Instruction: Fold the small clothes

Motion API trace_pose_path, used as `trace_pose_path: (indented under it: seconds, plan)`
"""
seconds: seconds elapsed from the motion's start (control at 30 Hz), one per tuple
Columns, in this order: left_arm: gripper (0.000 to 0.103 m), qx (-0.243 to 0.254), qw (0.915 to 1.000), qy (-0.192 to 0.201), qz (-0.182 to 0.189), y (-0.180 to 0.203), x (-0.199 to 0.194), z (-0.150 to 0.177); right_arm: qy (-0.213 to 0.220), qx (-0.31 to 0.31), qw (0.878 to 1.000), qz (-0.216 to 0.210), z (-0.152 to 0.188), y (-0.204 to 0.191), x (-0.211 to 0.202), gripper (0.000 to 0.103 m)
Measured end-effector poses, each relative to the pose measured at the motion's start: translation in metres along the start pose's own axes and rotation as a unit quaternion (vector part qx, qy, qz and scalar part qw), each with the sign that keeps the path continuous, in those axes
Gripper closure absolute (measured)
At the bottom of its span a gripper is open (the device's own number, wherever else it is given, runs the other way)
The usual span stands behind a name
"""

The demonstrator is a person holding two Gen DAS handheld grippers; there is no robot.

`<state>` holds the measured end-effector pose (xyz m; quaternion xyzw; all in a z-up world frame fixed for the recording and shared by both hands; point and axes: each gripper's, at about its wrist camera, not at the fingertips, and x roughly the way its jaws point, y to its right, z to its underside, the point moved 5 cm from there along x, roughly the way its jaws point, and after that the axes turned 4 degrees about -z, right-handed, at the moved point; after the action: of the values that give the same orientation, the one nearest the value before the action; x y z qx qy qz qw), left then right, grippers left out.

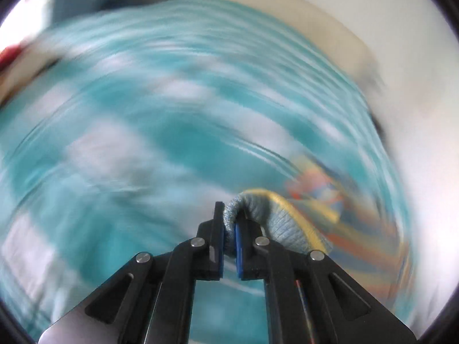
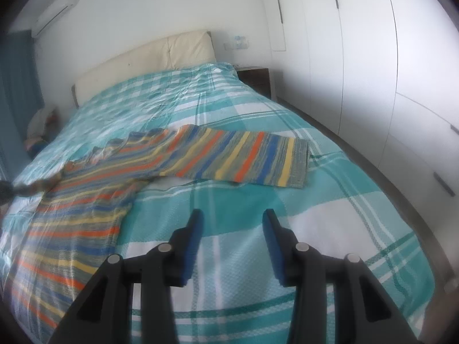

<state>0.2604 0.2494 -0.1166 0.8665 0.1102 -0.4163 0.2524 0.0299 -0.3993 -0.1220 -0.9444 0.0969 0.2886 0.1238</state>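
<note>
— Where is the garment?

— The striped knit sweater (image 2: pixel 178 157) lies spread on the bed (image 2: pixel 330 229), over the teal and white checked bedspread (image 2: pixel 258 109). Its bands run orange, blue, yellow and grey. One sleeve stretches flat toward the right side of the bed, ending in a grey cuff; the body lies at the left, nearer the camera.

— And the left side?

— The left hand-held gripper (image 1: pixel 229 223) is pinching a grey ribbed edge of the sweater (image 1: pixel 275 223), with a yellow stripe running along it. The cloth bulges out between the blue pads (image 1: pixel 238 246) and curls over to the right. Everything beyond is smeared by motion blur: only teal and white swirls of bedspread (image 1: pixel 172 132) and some orange and yellow streaks of the knit at right.

— The right one?

— The right hand-held gripper (image 2: pixel 232 218) hangs above the bedspread with its fingers spread wide and nothing between them, a little apart from the sweater's body.

— What else is around?

— A cream padded headboard (image 2: pixel 160 54) at the far end, a dark nightstand (image 2: pixel 256 78) just beside the bed, white wardrobe doors (image 2: pixel 373 57) along the right wall, an air conditioner (image 2: pixel 57 10) high on the left, and a blue curtain (image 2: pixel 17 74) below it.
</note>
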Motion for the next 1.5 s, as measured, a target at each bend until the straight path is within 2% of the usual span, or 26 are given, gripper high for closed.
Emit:
trace_pose_path:
  seconds: [0.03,0.07,0.17,0.37,0.5,0.73,0.93,1.1,1.17,1.23,1.3,1.37,1.4,1.43,1.5]
  plan:
    - [0.099,-0.041,0.999,-0.002,-0.02,-0.03,0.003,-0.004,-0.003,0.0,1.0,-0.001,0.0,-0.001,0.003,0.06]
    - [0.099,-0.071,0.9972,-0.008,-0.022,-0.05,0.007,-0.004,-0.006,0.001,1.0,-0.001,0.001,-0.001,0.005,0.06]
    - [0.099,-0.12,0.9922,-0.033,0.001,-0.081,0.018,0.007,-0.019,-0.004,1.0,-0.003,0.004,-0.005,0.012,0.06]
    - [0.099,-0.139,0.9892,-0.035,0.029,-0.082,0.032,0.018,-0.035,-0.027,0.999,0.009,0.012,-0.01,0.02,0.06]
    - [0.1,-0.157,0.9858,-0.04,0.044,-0.093,0.034,0.02,-0.047,-0.022,0.999,0.012,0.016,-0.006,0.026,0.06]
    - [0.1,-0.131,0.9907,-0.033,0.018,-0.086,0.039,0.017,-0.069,-0.021,0.997,0.027,0.024,-0.003,0.037,0.06]
    - [0.097,-0.113,0.9929,-0.035,0.003,-0.083,0.042,0.016,-0.077,-0.029,0.996,0.035,0.028,-0.004,0.041,0.056]
    - [0.093,-0.124,0.9913,-0.043,0.01,-0.086,0.041,0.015,-0.081,-0.034,0.995,0.038,0.03,-0.006,0.044,0.052]
    - [0.088,-0.128,0.9908,-0.043,0.003,-0.087,0.034,0.015,-0.082,-0.038,0.995,0.04,0.031,-0.007,0.046,0.051]
    - [0.077,-0.123,0.9915,-0.025,-0.033,-0.09,0.021,0.012,-0.083,-0.043,0.995,0.042,0.032,-0.008,0.047,0.05]
    - [0.05,-0.121,0.9901,0.012,-0.07,-0.094,0.002,0.008,-0.083,-0.048,0.994,0.046,0.032,-0.009,0.048,0.049]
    - [0.043,-0.112,0.9869,0.058,-0.101,-0.093,-0.015,0.002,-0.083,-0.049,0.994,0.047,0.033,-0.009,0.048,0.047]
    - [0.042,-0.102,0.9867,0.072,-0.103,-0.088,-0.019,0.0,-0.083,-0.05,0.994,0.047,0.033,-0.009,0.049,0.047]
    - [0.041,-0.082,0.9889,0.085,-0.09,-0.077,-0.021,-0.003,-0.084,-0.051,0.994,0.048,0.033,-0.01,0.049,0.046]
    - [0.03,-0.048,0.9934,0.089,-0.055,-0.055,-0.018,-0.005,-0.084,-0.054,0.994,0.052,0.033,-0.01,0.05,0.045]
